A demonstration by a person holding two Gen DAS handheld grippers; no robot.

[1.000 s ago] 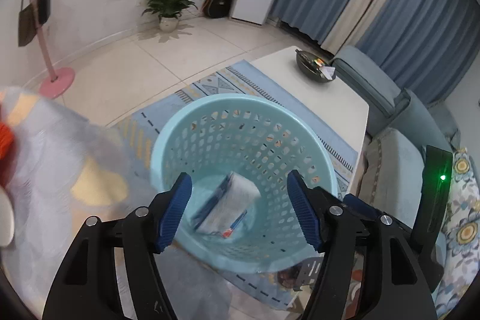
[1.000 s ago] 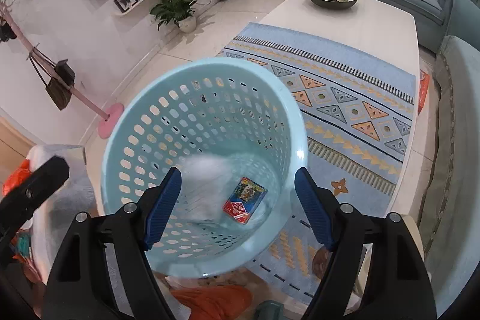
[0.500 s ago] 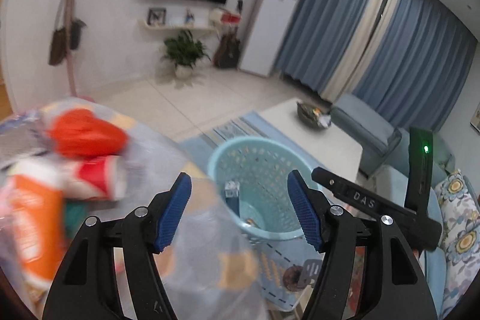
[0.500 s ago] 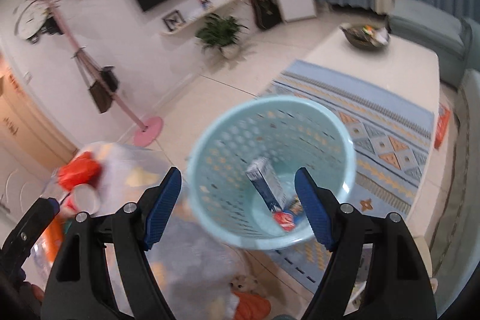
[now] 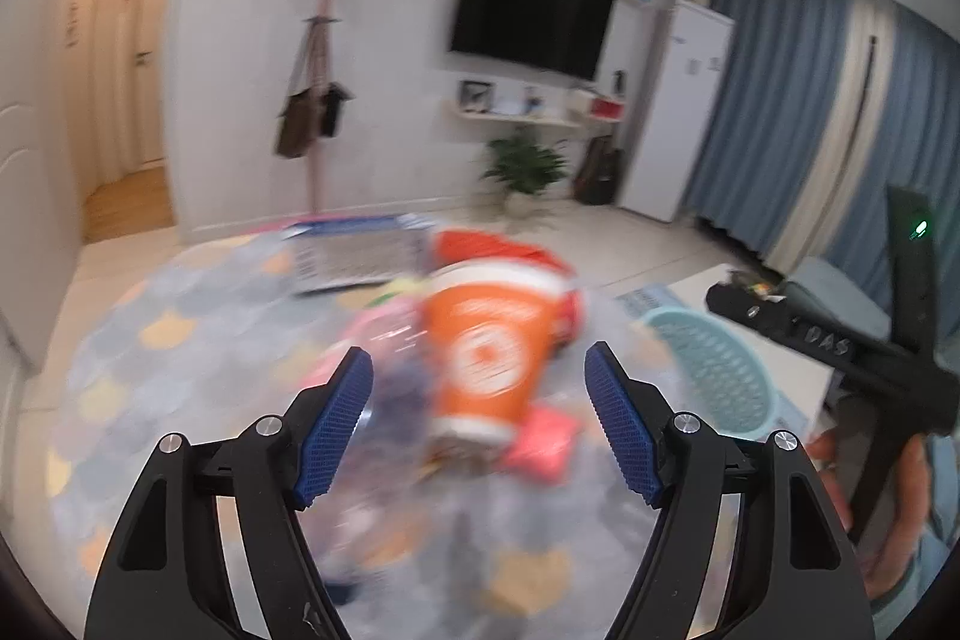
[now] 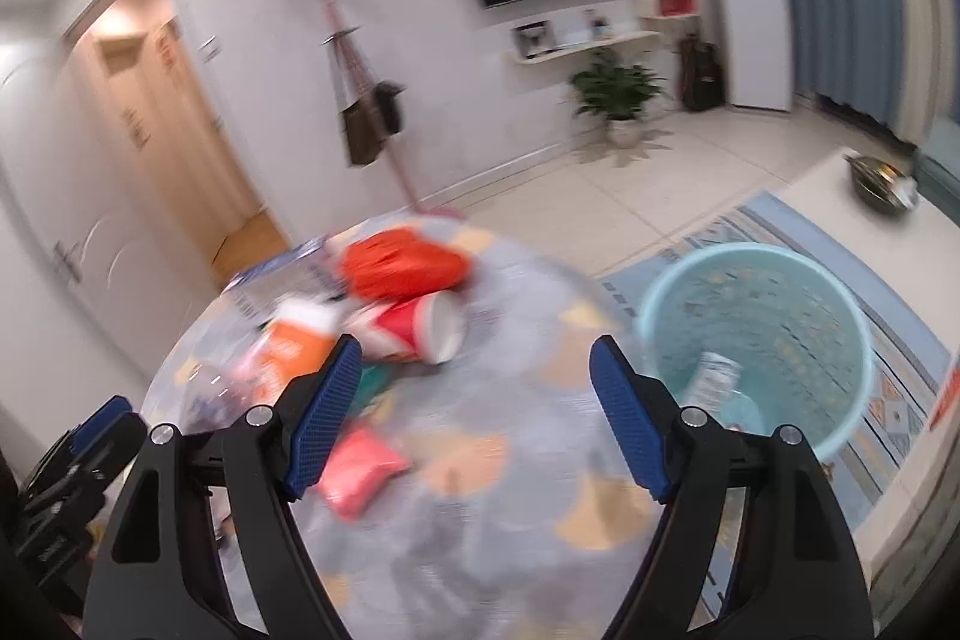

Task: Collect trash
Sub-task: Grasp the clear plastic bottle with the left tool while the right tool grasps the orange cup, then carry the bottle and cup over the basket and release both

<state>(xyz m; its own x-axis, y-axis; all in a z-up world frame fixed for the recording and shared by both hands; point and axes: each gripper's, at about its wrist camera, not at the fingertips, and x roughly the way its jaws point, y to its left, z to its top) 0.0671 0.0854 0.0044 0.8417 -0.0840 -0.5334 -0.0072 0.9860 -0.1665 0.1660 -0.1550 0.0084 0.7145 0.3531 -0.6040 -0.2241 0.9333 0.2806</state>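
Trash lies on a round table with a grey patterned cloth [image 5: 180,340]: an orange paper cup [image 5: 486,358], a red wrapper [image 5: 498,250], a pink packet [image 5: 540,445] and a flat printed box [image 5: 360,256]. My left gripper [image 5: 480,430] is open and empty above the orange cup. My right gripper [image 6: 474,418] is open and empty over the cloth [image 6: 510,490], near a red-and-white cup [image 6: 414,328], the orange cup [image 6: 294,346] and the pink packet [image 6: 357,472]. The light blue basket [image 6: 762,334] on the right holds a carton [image 6: 711,376]. Both views are blurred.
The basket also shows in the left wrist view [image 5: 714,370] beside the other hand-held gripper [image 5: 840,346]. A low white table [image 6: 840,184] with a dark bowl [image 6: 882,184] stands behind it on a blue rug [image 6: 888,370]. A coat stand [image 5: 318,100] is by the wall.
Both grippers have swung up and left, away from the basket toward the table with the trash. The carton dropped into the basket. Both stay open.
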